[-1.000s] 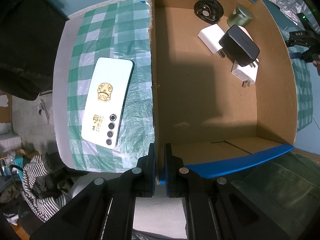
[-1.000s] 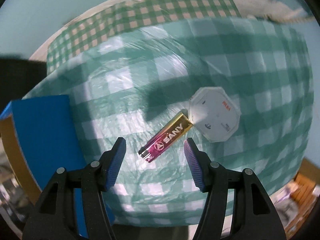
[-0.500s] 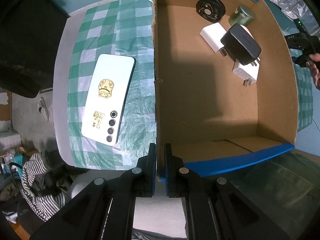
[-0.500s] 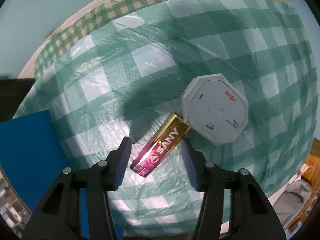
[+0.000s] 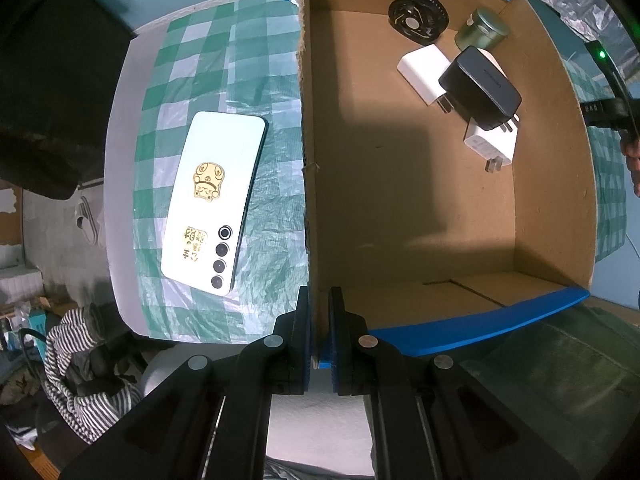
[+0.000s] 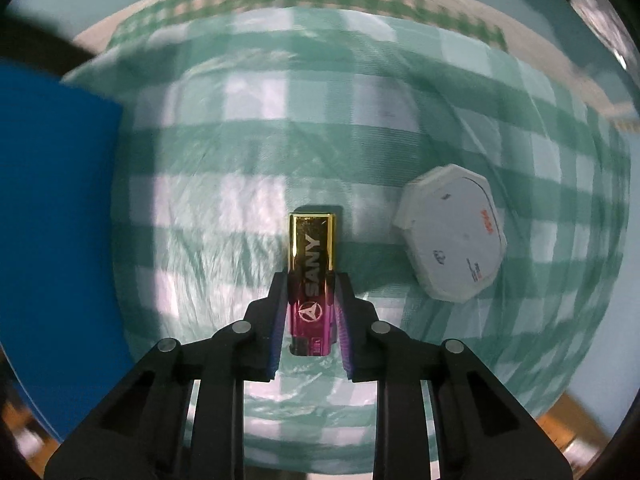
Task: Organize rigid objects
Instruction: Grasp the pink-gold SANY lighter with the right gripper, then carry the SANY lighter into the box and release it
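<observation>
My left gripper point(image 5: 319, 322) is shut on the near corner wall of the open cardboard box point(image 5: 308, 184). In the box lie a black charger point(image 5: 480, 88), two white chargers point(image 5: 424, 68) point(image 5: 492, 144), a black disc point(image 5: 418, 22) and a green tin point(image 5: 482, 34). A white phone point(image 5: 214, 200) lies face down on the checked cloth left of the box. My right gripper point(image 6: 311, 300) is shut on a pink and gold SANY lighter point(image 6: 312, 268) that rests on the cloth. A white octagonal case point(image 6: 452, 232) lies to its right.
The box's blue outer wall point(image 6: 56, 220) stands left of the lighter. The green checked cloth point(image 6: 280, 136) covers the table. Past the table's left edge are striped clothes point(image 5: 76, 364) and a slipper point(image 5: 86, 220) on the floor.
My right gripper turned, lined up with the lighter and closed on it. The lighter now points straight ahead and sits apart from the octagonal case. The left gripper has not moved.
</observation>
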Motion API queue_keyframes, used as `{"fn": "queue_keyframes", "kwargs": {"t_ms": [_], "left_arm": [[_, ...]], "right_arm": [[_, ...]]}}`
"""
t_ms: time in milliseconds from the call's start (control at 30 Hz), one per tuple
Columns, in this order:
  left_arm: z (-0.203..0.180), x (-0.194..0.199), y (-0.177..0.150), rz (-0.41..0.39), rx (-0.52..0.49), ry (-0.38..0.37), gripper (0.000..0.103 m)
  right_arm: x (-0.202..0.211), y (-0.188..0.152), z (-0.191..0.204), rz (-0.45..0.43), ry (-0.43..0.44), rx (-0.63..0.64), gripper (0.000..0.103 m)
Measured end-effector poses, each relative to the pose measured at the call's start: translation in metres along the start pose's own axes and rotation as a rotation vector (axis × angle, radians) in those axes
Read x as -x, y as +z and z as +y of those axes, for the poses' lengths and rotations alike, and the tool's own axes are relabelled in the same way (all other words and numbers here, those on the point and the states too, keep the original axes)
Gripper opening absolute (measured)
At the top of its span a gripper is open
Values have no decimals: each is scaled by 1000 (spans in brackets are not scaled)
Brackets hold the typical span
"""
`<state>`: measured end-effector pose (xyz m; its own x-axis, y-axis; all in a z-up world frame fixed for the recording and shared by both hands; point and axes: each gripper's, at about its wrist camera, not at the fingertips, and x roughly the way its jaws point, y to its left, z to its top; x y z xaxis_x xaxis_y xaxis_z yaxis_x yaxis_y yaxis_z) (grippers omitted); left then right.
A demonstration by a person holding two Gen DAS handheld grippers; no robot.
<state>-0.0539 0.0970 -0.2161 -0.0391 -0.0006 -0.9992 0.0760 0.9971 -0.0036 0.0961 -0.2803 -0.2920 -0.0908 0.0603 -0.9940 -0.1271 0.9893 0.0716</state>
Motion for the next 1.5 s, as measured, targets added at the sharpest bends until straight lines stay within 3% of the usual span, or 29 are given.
{"fn": "queue_keyframes", "kwargs": {"t_ms": [233, 600, 733, 933, 1500], "left_arm": [[1, 1, 0, 0, 3, -1, 7], [1, 0, -2, -2, 0, 4, 8], [0, 0, -2, -3, -2, 5, 8], [1, 1, -2, -6, 3, 0, 8], [0, 1, -1, -6, -8, 2, 8]], "right_arm": [[-1, -15, 4, -4, 20, 105, 22], [-11, 5, 22, 32, -44, 19, 26], [-9, 8, 23, 34, -55, 2, 23], [-6, -1, 17, 35, 7, -12, 23], [50, -19, 45, -30, 39, 136, 22]]}}
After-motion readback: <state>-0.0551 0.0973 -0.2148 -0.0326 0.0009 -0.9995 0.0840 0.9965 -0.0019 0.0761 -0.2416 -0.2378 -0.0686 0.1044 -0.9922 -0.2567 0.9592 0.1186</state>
